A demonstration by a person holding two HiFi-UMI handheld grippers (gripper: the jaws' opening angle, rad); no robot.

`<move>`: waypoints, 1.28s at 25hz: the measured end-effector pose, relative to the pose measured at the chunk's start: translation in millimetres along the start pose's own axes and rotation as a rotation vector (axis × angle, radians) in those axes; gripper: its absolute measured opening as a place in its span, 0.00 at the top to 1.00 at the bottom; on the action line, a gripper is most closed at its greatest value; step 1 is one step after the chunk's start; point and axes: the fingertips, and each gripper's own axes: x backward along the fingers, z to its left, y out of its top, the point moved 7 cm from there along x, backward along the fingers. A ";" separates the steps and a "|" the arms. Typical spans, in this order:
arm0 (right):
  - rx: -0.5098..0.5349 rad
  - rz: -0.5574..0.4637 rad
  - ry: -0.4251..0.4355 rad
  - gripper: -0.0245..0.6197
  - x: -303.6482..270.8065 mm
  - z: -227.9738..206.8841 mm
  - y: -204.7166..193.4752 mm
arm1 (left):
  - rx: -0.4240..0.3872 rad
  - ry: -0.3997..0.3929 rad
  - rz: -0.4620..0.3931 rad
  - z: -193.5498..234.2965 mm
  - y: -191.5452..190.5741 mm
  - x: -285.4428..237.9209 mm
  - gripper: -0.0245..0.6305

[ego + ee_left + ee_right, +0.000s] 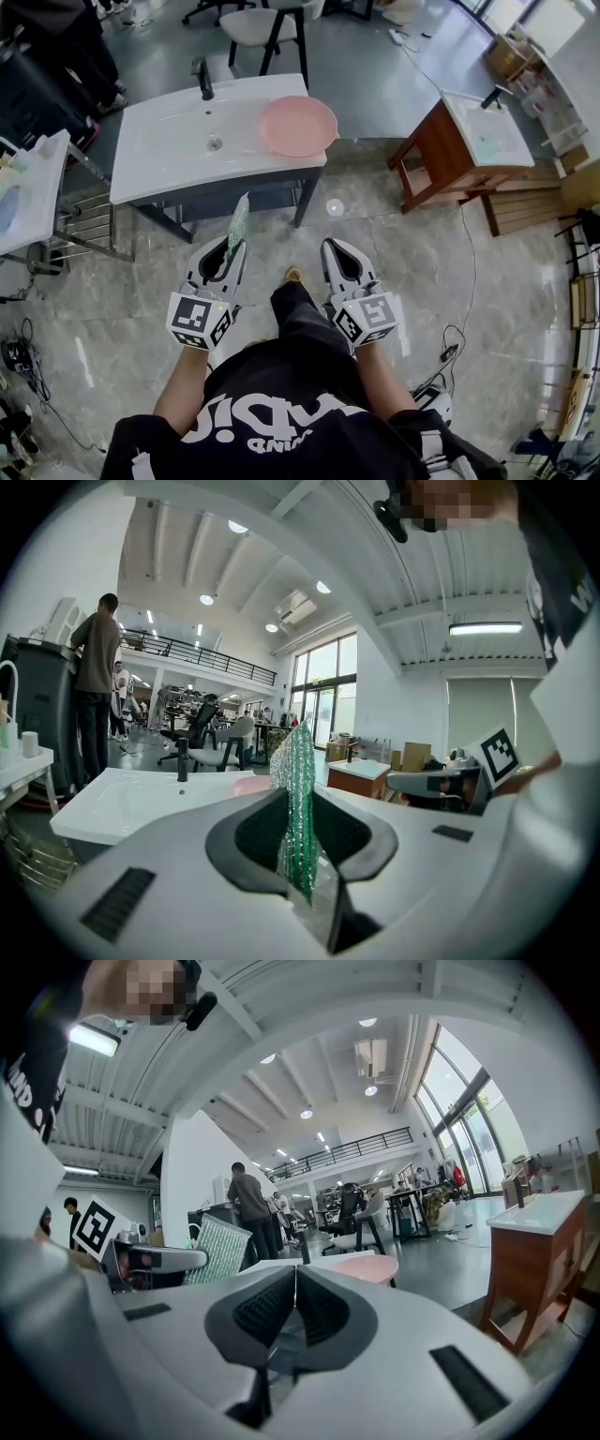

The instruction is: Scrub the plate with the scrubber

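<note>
Tiled floor [422,281]; bench [159,150] ahead bears plate [297,126], chair [262,23] behind; left gripper [231,246] fingers pinch scrubber [238,223], right gripper [330,247] fingers pressed together.

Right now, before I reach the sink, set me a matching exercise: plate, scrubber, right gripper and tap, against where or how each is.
1 plate
2 scrubber
3 right gripper
4 tap

A shut, empty
B on the right end of the sink
C at the sink's back edge
D clamped in the left gripper

Pairs: 1-B, 2-D, 3-A, 4-C.
</note>
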 end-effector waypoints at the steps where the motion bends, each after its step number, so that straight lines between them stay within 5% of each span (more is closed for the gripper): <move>1: 0.001 0.001 0.005 0.93 -10.2 -6.7 3.6 | -0.001 0.002 0.000 5.9 4.4 -10.1 0.83; 18: 0.021 0.040 0.080 0.93 -137.2 -121.9 48.6 | 0.005 0.048 0.002 62.4 50.2 -156.5 0.83; 32: 0.034 0.083 0.164 0.93 -205.5 -148.3 54.4 | 0.023 0.085 -0.009 94.1 61.5 -212.1 0.83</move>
